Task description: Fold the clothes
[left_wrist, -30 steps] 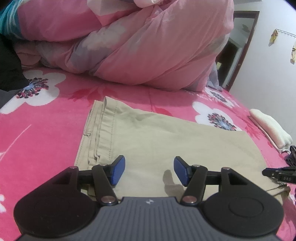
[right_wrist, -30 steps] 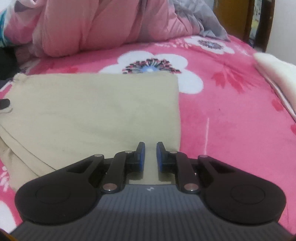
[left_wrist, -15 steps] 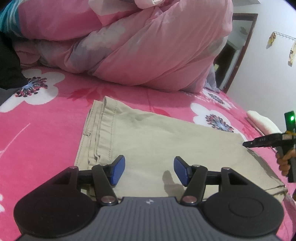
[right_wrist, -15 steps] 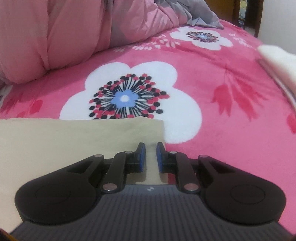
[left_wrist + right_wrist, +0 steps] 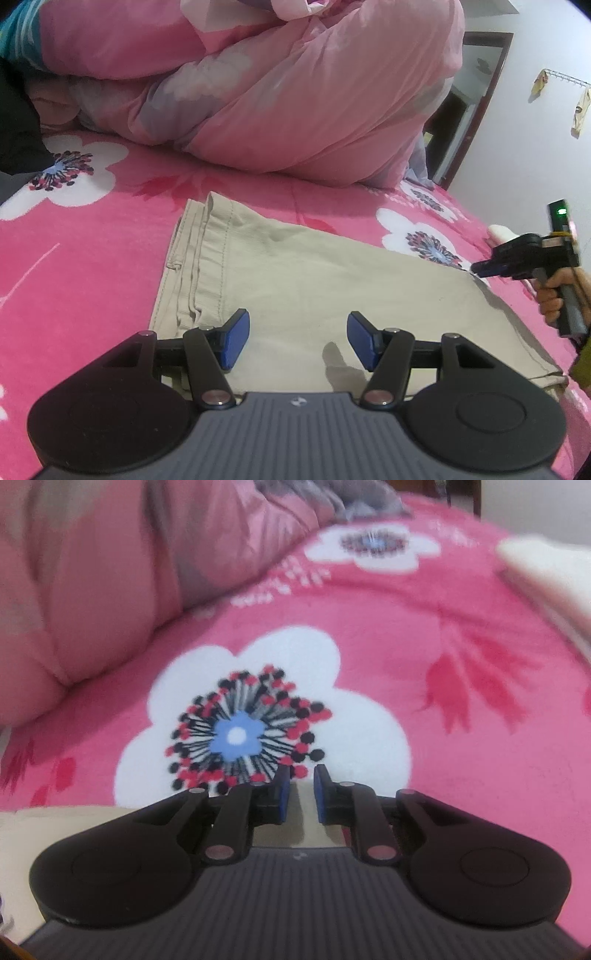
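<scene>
A beige garment [image 5: 314, 280] lies folded flat on the pink flowered blanket [image 5: 92, 258], its stitched hems at the left. My left gripper [image 5: 297, 325] hovers over its near edge, open, with nothing between the blue pads. At the garment's far right corner a hand [image 5: 550, 295] holds my right gripper [image 5: 476, 267], tips pointing at that corner. In the right wrist view, my right gripper [image 5: 301, 779] has only a narrow gap between its jaws. Nothing is pinched in it. The beige garment [image 5: 74, 816] shows just below and behind the fingers.
A big pink quilt [image 5: 258, 92] is heaped along the back of the bed. A folded white cloth [image 5: 546, 565] lies at the bed's right edge. Something black [image 5: 14, 129] sits at the far left. A dark doorway [image 5: 469, 110] and white wall stand beyond.
My right gripper has travelled across the beige garment to its far right corner, so the cloth has slid to the bottom of its view. The left gripper and the garment have not moved.
</scene>
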A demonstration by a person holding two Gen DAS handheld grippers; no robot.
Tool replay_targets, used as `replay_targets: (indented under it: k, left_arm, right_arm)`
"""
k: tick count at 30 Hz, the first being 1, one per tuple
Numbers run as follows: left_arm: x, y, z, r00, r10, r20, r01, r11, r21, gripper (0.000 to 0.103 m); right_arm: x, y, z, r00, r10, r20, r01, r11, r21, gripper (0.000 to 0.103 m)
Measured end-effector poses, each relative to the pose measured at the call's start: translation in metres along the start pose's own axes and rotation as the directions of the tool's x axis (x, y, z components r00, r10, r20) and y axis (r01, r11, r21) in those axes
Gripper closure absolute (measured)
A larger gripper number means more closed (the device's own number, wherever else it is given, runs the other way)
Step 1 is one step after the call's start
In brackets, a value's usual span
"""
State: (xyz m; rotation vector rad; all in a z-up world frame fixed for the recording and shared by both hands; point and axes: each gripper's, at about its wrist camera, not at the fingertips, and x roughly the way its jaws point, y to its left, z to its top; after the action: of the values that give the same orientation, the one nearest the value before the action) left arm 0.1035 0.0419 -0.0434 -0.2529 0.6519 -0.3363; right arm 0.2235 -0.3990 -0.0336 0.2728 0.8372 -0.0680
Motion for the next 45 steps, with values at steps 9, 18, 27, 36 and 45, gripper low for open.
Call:
replay_targets:
  k: [9, 18, 27, 36, 45]
  left_arm:
    - [-0.017, 0.005, -0.001, 1.0, -0.001, 0.017, 0.001, 1.0, -0.013, 0.043]
    - [-0.054, -0.009, -0.005, 0.989, 0.111, 0.101, -0.121, 0.988, 0.097, 0.032]
    - [-0.093, -0.054, -0.039, 0.995, -0.003, 0.102, -0.017, 0.98, 0.196, 0.029]
    - [-0.059, -0.094, -0.047, 0.995, -0.034, 0.093, 0.005, 0.953, 0.302, 0.027]
    - [-0.032, -0.081, -0.053, 0.998, 0.052, 0.023, -0.056, 0.956, 0.289, 0.033]
  right_arm:
    - [-0.103, 0.038, -0.086, 0.98, 0.198, 0.007, -0.196, 0.973, -0.123, 0.09]
    - [-0.149, -0.006, -0.157, 0.995, 0.072, 0.066, -0.07, 0.997, -0.033, 0.086]
    - [-0.17, -0.007, -0.22, 0.936, 0.351, 0.016, -0.341, 0.898, 0.277, 0.072]
    - [-0.137, -0.016, -0.235, 0.895, 0.435, 0.099, -0.422, 0.754, 0.503, 0.071]
    - [-0.152, -0.022, -0.235, 0.894, 0.419, 0.16, -0.441, 0.759, 0.478, 0.103]
